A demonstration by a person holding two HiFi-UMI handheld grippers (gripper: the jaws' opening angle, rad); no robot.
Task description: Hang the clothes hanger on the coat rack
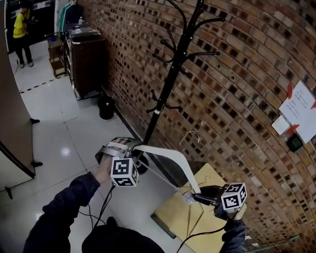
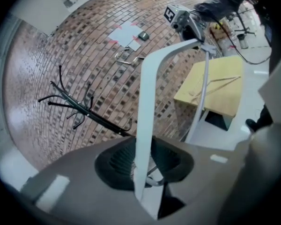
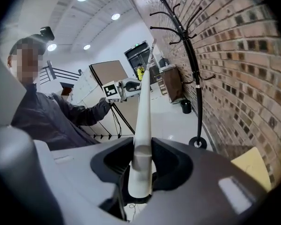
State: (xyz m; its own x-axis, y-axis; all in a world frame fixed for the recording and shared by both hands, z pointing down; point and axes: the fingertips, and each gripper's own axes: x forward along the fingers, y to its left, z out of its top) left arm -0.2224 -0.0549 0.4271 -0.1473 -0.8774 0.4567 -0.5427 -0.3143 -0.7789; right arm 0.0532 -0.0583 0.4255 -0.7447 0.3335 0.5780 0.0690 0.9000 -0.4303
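Hanger point(image 1: 168, 159), white and broad-armed with a thin wire hook point(image 1: 191, 136), hangs between your two claws. Your left gripper point(image 1: 130, 151) is clamped on its 9 o'clock end and your right gripper point(image 1: 199, 197) on its 4 o'clock end. At 12 o'clock stands one black coat rack point(image 1: 171, 78), apart from the hanger, against the brick wall point(image 1: 242, 62).

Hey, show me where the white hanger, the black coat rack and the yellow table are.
white hanger point(image 1: 166, 154), head view, middle of its curved arm.
black coat rack point(image 1: 171, 78), head view, on its pole.
yellow table point(image 1: 173, 214), head view, bare top surface.
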